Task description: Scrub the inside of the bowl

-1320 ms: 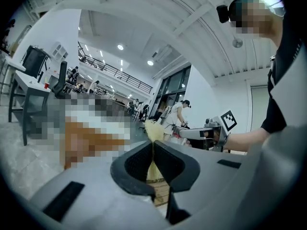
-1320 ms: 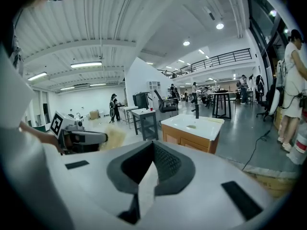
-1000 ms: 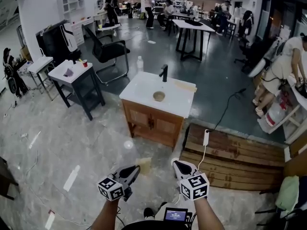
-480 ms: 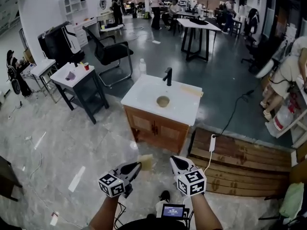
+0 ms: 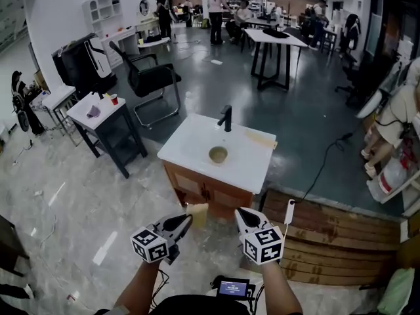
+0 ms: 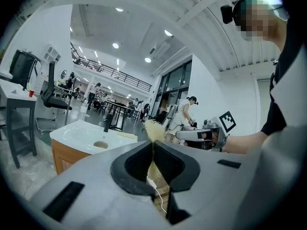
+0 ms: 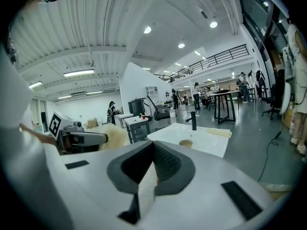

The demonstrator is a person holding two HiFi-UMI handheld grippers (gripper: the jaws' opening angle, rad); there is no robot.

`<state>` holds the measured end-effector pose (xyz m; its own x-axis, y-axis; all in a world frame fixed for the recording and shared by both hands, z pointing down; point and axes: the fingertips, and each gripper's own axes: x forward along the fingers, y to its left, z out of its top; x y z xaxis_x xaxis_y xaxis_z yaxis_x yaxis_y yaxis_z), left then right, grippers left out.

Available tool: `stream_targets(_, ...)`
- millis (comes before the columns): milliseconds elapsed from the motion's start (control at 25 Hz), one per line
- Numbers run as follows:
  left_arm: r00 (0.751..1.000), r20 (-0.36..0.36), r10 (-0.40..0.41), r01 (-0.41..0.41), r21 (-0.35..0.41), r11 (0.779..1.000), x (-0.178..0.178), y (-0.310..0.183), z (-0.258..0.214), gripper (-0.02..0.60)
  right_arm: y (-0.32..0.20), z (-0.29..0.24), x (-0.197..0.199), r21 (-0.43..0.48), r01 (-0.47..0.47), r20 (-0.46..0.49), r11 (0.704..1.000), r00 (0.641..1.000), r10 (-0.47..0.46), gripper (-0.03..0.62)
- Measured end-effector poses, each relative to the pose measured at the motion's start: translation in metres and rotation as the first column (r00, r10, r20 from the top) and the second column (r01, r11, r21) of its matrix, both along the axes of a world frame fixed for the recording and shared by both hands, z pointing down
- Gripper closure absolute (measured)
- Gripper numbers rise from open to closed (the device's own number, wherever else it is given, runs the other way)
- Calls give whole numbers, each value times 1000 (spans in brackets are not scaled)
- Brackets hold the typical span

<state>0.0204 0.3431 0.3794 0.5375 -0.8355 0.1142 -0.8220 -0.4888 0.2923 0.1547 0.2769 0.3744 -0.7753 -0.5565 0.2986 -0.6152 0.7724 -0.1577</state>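
Head view: my left gripper (image 5: 186, 220) pinches the sponge (image 5: 197, 213) by one edge, the bowl (image 5: 218, 154) sits well ahead on the counter (image 5: 187, 143), and my right gripper (image 5: 240, 214) is closed on nothing, so an unsteadied bowl may skid under scrubbing.

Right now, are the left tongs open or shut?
Shut on the yellow sponge: the left gripper view shows the left tongs pinching it, its fluffy end sticking out past the tips.
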Motion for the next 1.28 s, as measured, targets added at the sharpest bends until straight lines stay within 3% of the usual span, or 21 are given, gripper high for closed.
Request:
stream_targets(240,1000,-5,-13,13,-12,1000,4,-33,9,568,-34,15,8,-32,-1,-3,999,1000,0,585)
stream_targets(600,999,-32,-23,22,-29,999,-20,-86,25,568,-86,31,-12,-55,-3,-32,998,999,1,585)
stream_targets(880,998,-56,12,-14,-33,999,-66,-157,36,568,-149,39,-53,-64,-47,-65,997,997,43,585)
stream_targets(1280,993,-34,112,-113,-40,993,-147,-258,37,568,-236,39,-130,-77,-146,-86,986,986,139,585)
